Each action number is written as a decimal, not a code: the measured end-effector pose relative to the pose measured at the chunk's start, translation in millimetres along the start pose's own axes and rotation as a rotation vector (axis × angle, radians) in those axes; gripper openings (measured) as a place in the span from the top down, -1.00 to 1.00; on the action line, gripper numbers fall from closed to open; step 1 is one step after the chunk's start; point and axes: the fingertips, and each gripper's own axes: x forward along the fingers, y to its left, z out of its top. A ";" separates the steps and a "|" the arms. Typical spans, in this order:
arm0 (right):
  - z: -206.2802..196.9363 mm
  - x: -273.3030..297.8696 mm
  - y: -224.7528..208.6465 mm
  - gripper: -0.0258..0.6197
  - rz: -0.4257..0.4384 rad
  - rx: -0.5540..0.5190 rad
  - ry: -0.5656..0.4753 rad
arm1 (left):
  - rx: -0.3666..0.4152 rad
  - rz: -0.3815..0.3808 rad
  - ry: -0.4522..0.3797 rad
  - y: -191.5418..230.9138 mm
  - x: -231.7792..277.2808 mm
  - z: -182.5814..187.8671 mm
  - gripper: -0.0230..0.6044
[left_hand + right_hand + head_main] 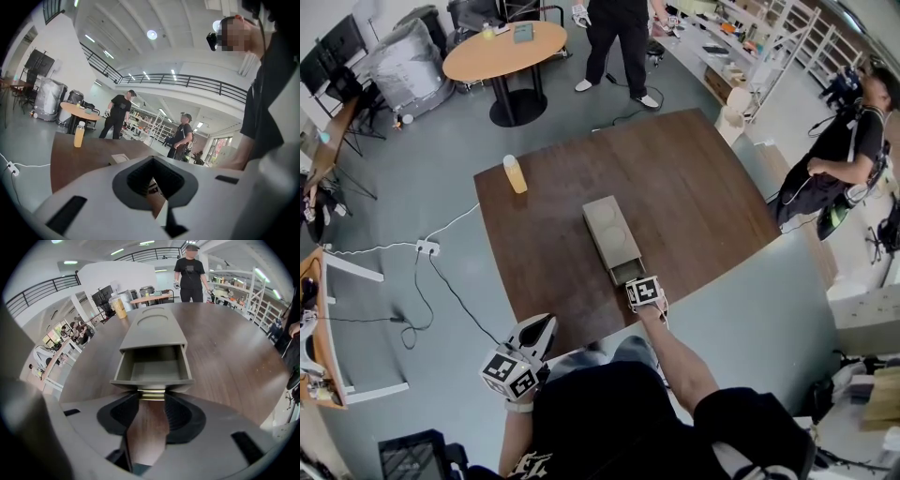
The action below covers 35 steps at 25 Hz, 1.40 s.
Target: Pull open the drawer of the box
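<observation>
A long grey box (606,228) lies on the dark wooden table (703,187), one short end toward me. Its drawer (152,371) is pulled partly out at that near end and is empty inside. My right gripper (152,397) sits right at the drawer front, with the small brass handle (152,393) between its pads, which press on its two ends. In the head view this right gripper (639,286) is at the table's near edge. My left gripper (534,336) hangs off the table by my body, jaws together and empty; in its own view the left gripper (157,197) points across the table.
A bottle of orange drink (516,174) stands upright near the table's far left corner. A person in black (619,47) stands beyond the table, another (839,159) to the right. A round wooden table (504,52) is further back. Cables and a power strip (427,247) lie on the floor at left.
</observation>
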 end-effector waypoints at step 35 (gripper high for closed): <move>-117.1 -43.2 -1.1 0.43 0.058 0.029 -0.029 | 0.055 -0.080 0.074 -88.2 38.5 -35.0 0.91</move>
